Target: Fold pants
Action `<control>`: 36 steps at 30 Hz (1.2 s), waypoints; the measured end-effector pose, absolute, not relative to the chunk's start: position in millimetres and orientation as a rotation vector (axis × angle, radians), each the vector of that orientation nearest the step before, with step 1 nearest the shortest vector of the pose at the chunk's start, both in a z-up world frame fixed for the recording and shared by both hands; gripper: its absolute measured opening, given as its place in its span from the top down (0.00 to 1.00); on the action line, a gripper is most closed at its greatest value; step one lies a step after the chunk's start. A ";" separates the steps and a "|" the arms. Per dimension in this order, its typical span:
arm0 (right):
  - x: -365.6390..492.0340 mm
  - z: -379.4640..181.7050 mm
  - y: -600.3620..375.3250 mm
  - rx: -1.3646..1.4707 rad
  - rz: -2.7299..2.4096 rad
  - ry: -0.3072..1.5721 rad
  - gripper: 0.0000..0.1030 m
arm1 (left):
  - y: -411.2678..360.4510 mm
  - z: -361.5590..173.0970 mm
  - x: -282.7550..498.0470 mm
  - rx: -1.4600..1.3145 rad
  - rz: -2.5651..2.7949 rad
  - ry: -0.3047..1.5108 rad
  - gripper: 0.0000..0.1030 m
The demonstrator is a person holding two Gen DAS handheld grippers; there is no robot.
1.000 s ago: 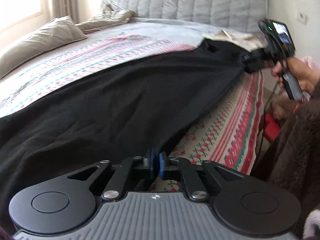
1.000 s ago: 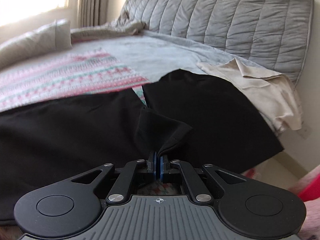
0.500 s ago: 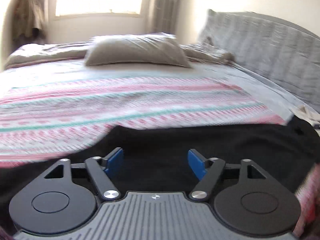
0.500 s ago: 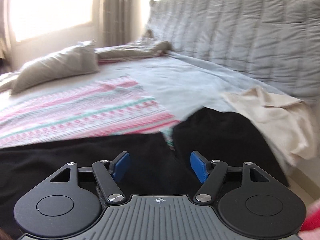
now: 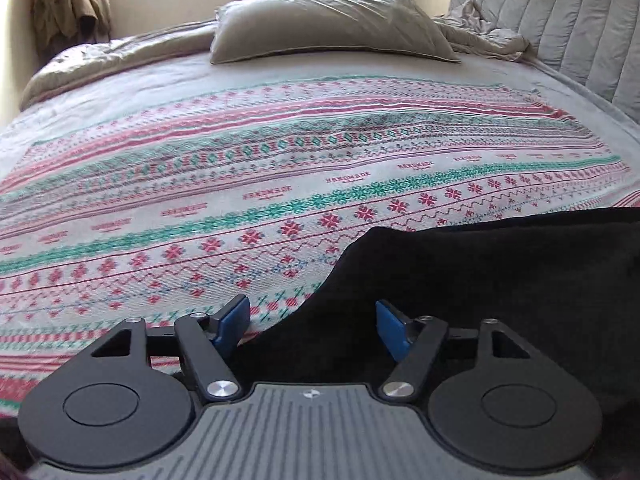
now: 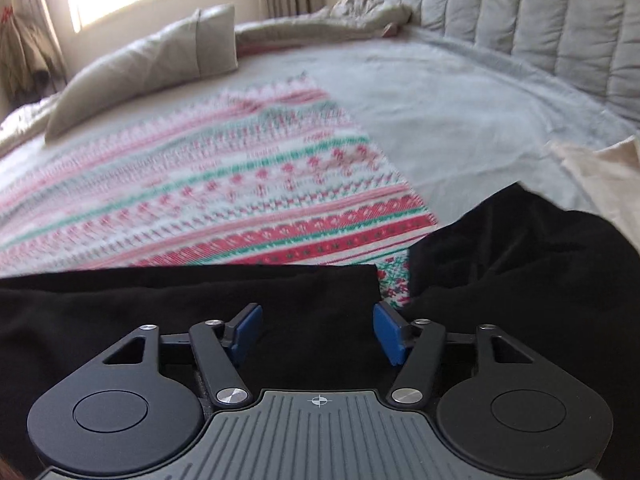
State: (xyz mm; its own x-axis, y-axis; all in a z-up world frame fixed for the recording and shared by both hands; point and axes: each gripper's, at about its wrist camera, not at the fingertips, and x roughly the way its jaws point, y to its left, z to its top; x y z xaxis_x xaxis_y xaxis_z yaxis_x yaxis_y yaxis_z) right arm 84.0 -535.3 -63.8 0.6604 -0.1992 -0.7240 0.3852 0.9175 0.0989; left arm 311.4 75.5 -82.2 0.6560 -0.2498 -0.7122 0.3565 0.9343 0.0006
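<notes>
1. While the pants point(image 5: 500, 292) lie flat along the near edge of the blanket point(image 5: 280, 184), both grippers hang over them with nothing held, so the step in hand looks like the pause between one fold and the next grasp.
2. On the left, the left gripper point(image 5: 312, 326) has its jaws apart, after closing a little; only the pants' curved edge lies below the gap, and the pads do not press it.
3. On the right, the right gripper point(image 6: 318, 330) also stands unclenched, its jaws having narrowed slightly, above a straight folded edge of the pants point(image 6: 192, 308).
4. Next, each gripper likely needs to drop to a pants edge near the blanket, pinch it, and carry it over evenly.
</notes>
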 end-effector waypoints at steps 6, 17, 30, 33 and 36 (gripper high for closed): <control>112.0 -78.9 -531.9 0.139 -0.359 0.810 0.44 | 80.6 -77.8 329.6 0.082 -0.431 0.810 0.30; 117.3 -84.1 -550.5 0.299 -0.341 0.761 0.80 | 80.7 -73.2 334.5 -0.155 -0.467 0.890 0.90; 146.8 -62.7 -525.6 0.201 -0.457 0.596 0.88 | 81.5 -49.9 331.0 -0.205 -0.326 0.707 0.93; 167.7 -79.2 -533.3 0.205 -0.479 0.629 0.87 | 73.2 -75.3 337.6 -0.186 -0.281 0.753 0.89; 172.3 -93.7 -540.5 0.237 -0.517 0.632 0.76 | 71.8 -74.7 328.1 -0.183 -0.238 0.710 0.69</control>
State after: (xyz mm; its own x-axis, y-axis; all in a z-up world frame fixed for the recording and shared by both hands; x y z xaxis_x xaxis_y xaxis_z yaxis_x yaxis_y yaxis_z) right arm 172.3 -540.5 -93.7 0.6863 -0.3865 -0.6161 0.5276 0.8477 0.0558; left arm 328.1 71.8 -74.7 0.7329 -0.2773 -0.6213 0.1538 0.9571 -0.2457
